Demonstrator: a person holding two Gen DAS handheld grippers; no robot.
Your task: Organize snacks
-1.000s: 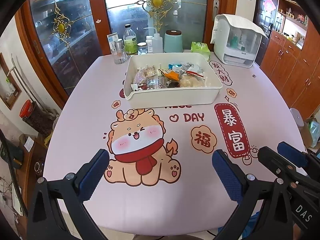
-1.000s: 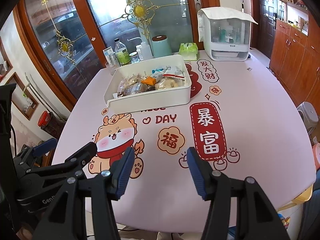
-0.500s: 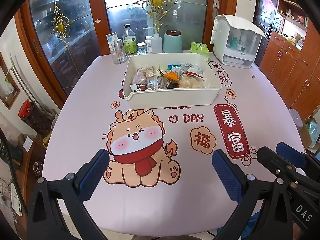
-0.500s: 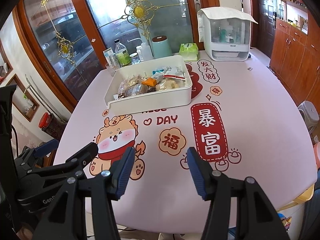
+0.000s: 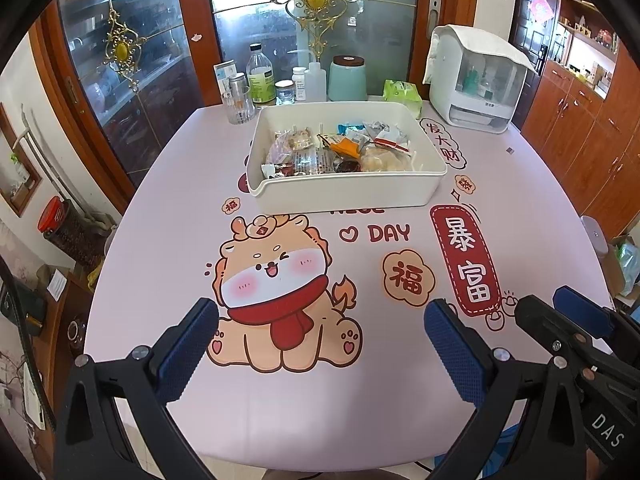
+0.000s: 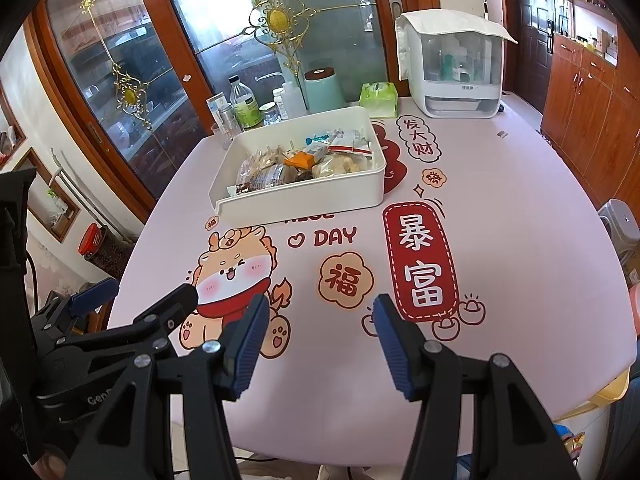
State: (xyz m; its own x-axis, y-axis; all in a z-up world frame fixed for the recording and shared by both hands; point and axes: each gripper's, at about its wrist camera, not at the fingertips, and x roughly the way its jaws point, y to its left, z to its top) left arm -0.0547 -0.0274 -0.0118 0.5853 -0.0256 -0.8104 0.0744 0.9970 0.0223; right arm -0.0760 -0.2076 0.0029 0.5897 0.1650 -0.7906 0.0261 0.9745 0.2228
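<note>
A white rectangular bin (image 5: 344, 192) (image 6: 304, 200) stands at the far middle of the pink printed table, filled with several wrapped snacks (image 5: 340, 150) (image 6: 308, 162). My left gripper (image 5: 320, 344) hovers open over the near table edge above the cartoon dog print, nothing between its blue pads. My right gripper (image 6: 320, 340) is open too, also near the front edge, well short of the bin. Each gripper shows at the side of the other's view: the right one (image 5: 576, 328), the left one (image 6: 132, 300).
Behind the bin stand a glass (image 5: 238, 108), bottles (image 5: 260, 76), a mint canister (image 5: 348, 78), a green tissue pack (image 5: 402, 96) and a white covered rack (image 5: 476, 84). A glass cabinet door lies beyond. Wooden cupboards (image 6: 592, 96) line the right.
</note>
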